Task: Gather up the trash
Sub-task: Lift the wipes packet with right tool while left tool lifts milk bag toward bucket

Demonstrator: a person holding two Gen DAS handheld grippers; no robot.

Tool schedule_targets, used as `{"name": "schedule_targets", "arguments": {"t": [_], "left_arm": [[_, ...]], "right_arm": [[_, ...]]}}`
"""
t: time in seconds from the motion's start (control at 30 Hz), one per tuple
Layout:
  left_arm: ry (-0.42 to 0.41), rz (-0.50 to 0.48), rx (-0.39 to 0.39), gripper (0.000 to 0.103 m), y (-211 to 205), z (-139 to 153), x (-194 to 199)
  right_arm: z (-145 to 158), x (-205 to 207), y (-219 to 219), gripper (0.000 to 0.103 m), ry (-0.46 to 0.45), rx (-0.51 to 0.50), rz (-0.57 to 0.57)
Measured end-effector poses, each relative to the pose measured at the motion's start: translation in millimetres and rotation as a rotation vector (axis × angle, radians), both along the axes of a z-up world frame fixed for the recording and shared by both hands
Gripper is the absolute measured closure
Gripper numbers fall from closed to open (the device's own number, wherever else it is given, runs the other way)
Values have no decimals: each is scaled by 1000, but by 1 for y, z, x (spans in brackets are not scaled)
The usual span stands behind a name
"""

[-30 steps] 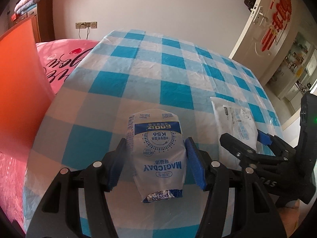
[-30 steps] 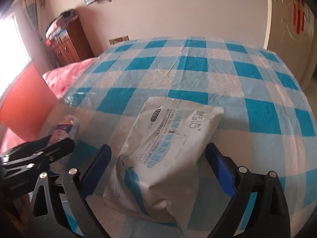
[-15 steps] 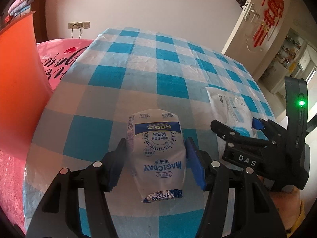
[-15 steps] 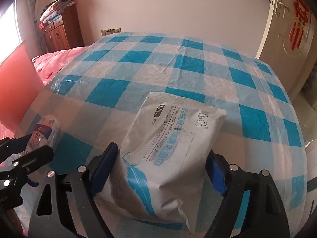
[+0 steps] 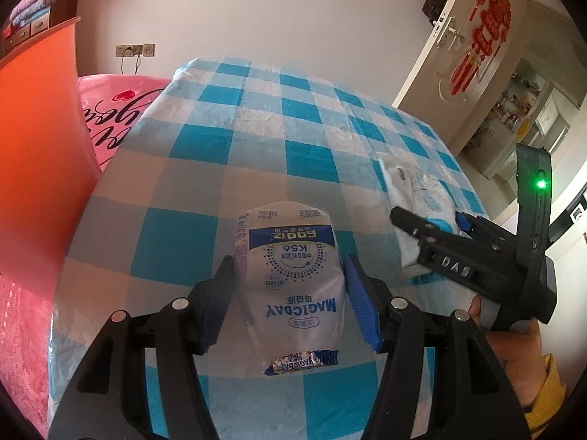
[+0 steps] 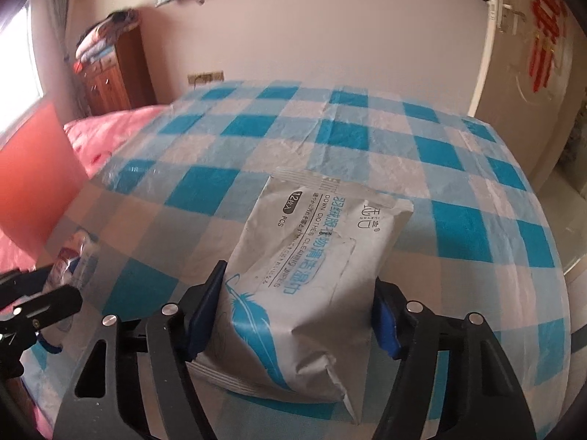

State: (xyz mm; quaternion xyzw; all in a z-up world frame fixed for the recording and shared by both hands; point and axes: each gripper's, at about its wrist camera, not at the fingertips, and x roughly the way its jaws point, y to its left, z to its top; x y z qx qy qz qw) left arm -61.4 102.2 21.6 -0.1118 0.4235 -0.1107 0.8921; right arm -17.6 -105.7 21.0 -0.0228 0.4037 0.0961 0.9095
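Note:
My left gripper (image 5: 290, 289) is shut on a white and blue MAGICDAY pouch (image 5: 291, 286), its blue pads pressing both sides, above the blue-and-white checked tablecloth (image 5: 293, 154). My right gripper (image 6: 299, 304) is shut on a white wet-wipes pack (image 6: 304, 260) with a blue feather print, lifted off the cloth. In the left wrist view the right gripper (image 5: 436, 225) holds the wipes pack (image 5: 414, 187) to the right. In the right wrist view the left gripper (image 6: 40, 300) and the pouch (image 6: 75, 253) show at the far left.
An orange panel (image 5: 33, 139) stands at the left beside a pink bed cover (image 5: 110, 117). A white door (image 5: 473, 36) with red decoration is at the right. A wooden dresser (image 6: 110, 77) stands against the back wall.
The right gripper has closed from wide open onto the wipes pack and raised it. The left gripper keeps its hold on the pouch and has lifted slightly.

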Motion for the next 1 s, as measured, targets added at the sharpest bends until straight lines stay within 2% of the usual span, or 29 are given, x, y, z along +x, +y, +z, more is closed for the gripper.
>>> {"name": "schedule_targets", "arguments": {"t": [0.2,0.47,0.77,1.0], "left_arm": [[-10,-9,-21,42,8,3,-6],[-65,-16,-53,42,18,23,-16],[-142,25,-35,42,40,61,-24],[-217,120,15,42,78,95,-28]], "right_arm": [[5,-6,-6,34,-26,24,-37],[6,-15,-3,34,17,66,-42],[47,-25,32,34,-14,96,50],[82,-20,70,34,-14,155,154]]}}
